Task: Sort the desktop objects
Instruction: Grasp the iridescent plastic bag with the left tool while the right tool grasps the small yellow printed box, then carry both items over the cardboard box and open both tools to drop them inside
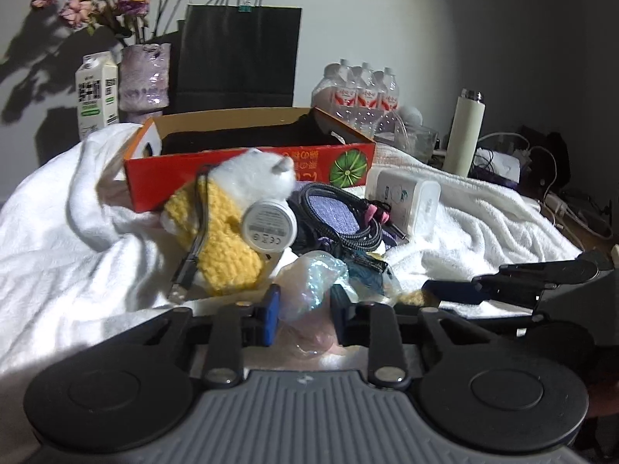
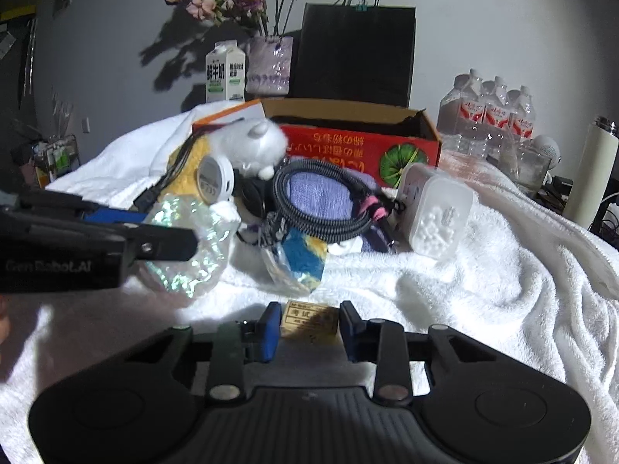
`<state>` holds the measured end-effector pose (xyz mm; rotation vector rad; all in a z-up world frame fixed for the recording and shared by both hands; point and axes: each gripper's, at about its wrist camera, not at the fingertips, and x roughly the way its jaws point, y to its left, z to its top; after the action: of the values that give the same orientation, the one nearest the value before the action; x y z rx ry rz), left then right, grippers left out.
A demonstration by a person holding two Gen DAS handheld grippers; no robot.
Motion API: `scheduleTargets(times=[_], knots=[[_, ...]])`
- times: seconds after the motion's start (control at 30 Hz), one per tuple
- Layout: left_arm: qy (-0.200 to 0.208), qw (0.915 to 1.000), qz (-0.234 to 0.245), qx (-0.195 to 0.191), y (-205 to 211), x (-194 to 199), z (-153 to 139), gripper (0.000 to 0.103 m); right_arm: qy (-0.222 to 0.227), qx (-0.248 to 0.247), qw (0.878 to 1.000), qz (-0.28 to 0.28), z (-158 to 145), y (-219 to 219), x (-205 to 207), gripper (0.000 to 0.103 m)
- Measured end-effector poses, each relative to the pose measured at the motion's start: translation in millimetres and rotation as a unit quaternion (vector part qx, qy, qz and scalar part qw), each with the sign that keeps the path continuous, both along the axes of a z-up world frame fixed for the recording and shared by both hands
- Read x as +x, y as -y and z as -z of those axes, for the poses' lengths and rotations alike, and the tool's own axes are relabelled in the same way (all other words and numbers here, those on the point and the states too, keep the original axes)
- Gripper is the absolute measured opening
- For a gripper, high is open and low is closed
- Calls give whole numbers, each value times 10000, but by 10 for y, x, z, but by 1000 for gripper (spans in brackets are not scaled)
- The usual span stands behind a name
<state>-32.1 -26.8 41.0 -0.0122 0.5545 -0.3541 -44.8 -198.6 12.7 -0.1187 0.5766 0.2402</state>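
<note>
A pile lies on a white towel point(image 1: 69, 255): a white and yellow plush toy point(image 1: 236, 216), a round white device point(image 1: 269, 226), a coiled black cable point(image 1: 340, 212) on purple cloth, a white charger box point(image 1: 406, 201) and an iridescent plastic bag point(image 1: 315, 282). My left gripper point(image 1: 305, 319) has its blue pads on either side of the bag's near end. My right gripper point(image 2: 309, 324) has its pads on either side of a small tan eraser point(image 2: 309, 321). The left gripper's fingers point(image 2: 154, 232) reach in from the left in the right wrist view.
An open red cardboard box point(image 1: 247, 170) stands behind the pile. Behind it are a black paper bag point(image 1: 240, 54), a milk carton point(image 1: 96, 92), a vase of dried flowers point(image 1: 145, 77), water bottles point(image 1: 359, 92) and a white flask point(image 1: 464, 135). Cables lie at far right.
</note>
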Motion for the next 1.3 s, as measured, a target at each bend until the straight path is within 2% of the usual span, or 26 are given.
scheduleTargets(times=[0.1, 0.2, 0.37, 0.53, 0.67, 0.77, 0.8, 0.83, 0.93, 0.97, 1.1, 1.17, 1.2, 1.27, 1.3], knots=[[167, 9997, -58, -151, -166, -111, -226, 26, 228, 75, 9997, -96, -194, 51, -87, 31], [210, 9985, -380, -326, -390, -66, -502, 26, 523, 221, 9982, -177, -469, 151, -135, 31], [182, 9935, -1104, -215, -693, 193, -839, 25, 880, 300, 9950, -366, -865, 279, -90, 31], [336, 9949, -947, -127, -798, 653, -1189, 25, 1013, 351, 9927, -556, -1231, 392, 230, 31], [266, 9955, -888, 212, -688, 1459, -1297, 26, 840, 309, 9937, -669, -1430, 400, 917, 31], [147, 9918, -1023, 758, -489, 2187, -1155, 26, 659, 49, 9965, -502, -1516, 308, 1661, 31], [52, 9897, -1203, 780, -444, 2434, -1083, 26, 600, -58, 9974, -401, -1508, 259, 1948, 31], [-112, 9893, -1202, 825, -390, 2684, -1011, 26, 473, -178, 9982, -313, -1479, 213, 2237, 31], [-335, 9874, -1164, 1021, -260, 3360, -777, 26, -79, -135, 9998, -74, -1311, 115, 3046, 31], [-399, 9859, -1265, 1019, -258, 3540, -701, 26, -195, -142, 9997, -6, -1245, 80, 3260, 31], [-963, 9791, -1696, 577, -402, 4094, -423, 26, -723, -195, 9967, 308, -919, -14, 3930, 31], [-916, 9777, -1770, 658, -402, 4178, -344, 31, -922, -138, 9946, 456, -766, -23, 4154, 31], [-861, 9755, -1850, 825, -373, 4190, -317, 39, -949, -135, 9939, 538, -696, -33, 4217, 31], [-781, 9729, -1932, 999, -333, 4177, -280, 60, -925, -131, 9936, 642, -584, -39, 4284, 32], [-793, 9735, -1885, 1025, -319, 4163, -275, 75, -998, -71, 9928, 661, -525, -42, 4303, 32]])
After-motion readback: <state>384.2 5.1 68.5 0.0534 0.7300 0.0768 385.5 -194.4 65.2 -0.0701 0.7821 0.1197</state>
